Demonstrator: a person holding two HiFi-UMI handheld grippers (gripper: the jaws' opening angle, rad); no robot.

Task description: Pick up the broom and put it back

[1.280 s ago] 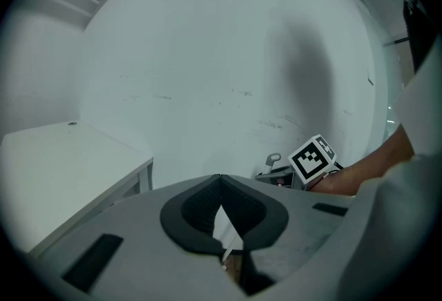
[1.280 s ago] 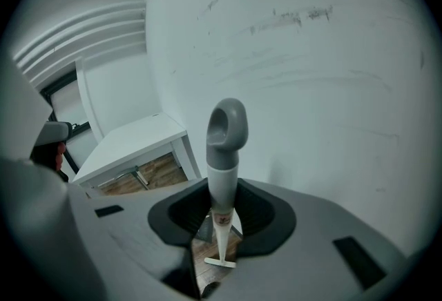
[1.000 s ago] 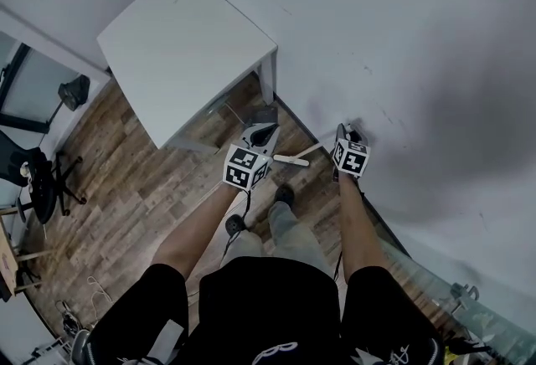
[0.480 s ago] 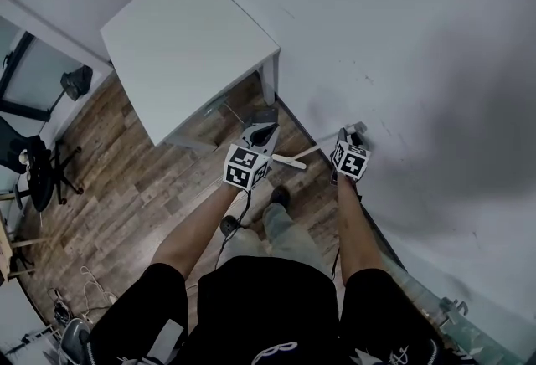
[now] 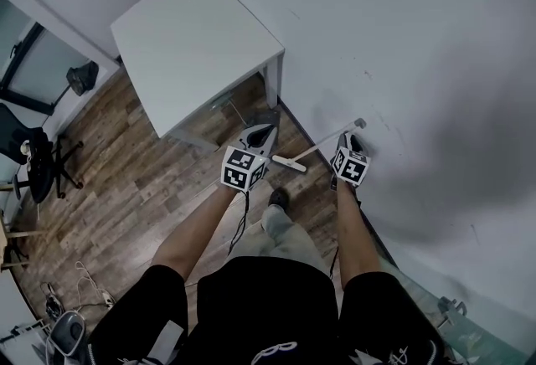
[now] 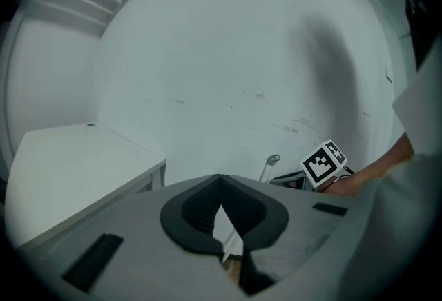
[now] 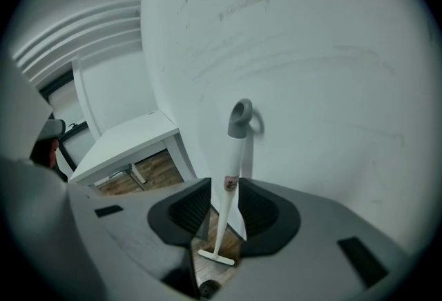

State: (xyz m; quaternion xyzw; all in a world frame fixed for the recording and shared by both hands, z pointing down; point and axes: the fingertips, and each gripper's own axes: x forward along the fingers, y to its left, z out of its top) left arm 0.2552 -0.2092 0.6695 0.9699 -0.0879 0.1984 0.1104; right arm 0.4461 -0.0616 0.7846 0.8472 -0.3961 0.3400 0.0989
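Observation:
The broom [image 5: 322,145] is a thin white stick with a grey loop at the top and a flat white head [image 5: 290,162] low by the wooden floor. Its top [image 5: 359,123] rests against the white wall. In the right gripper view the handle [image 7: 232,168] runs up between the jaws, and my right gripper [image 7: 226,186] is shut on it; the same gripper [image 5: 350,141] is close to the wall in the head view. My left gripper [image 5: 266,116] hangs just left of the broom head, jaws shut and empty [image 6: 220,179].
A white table [image 5: 193,45] stands in the corner to the left, one leg [image 5: 270,80] near the wall. The person's shoe [image 5: 279,197] is below the broom head. An office chair [image 5: 38,175] and loose cables [image 5: 84,284] lie far left.
The head view has drifted, so the table sits a little further right. Both grippers and the broom keep about the same places; the handle's loop shows more plainly against the wall.

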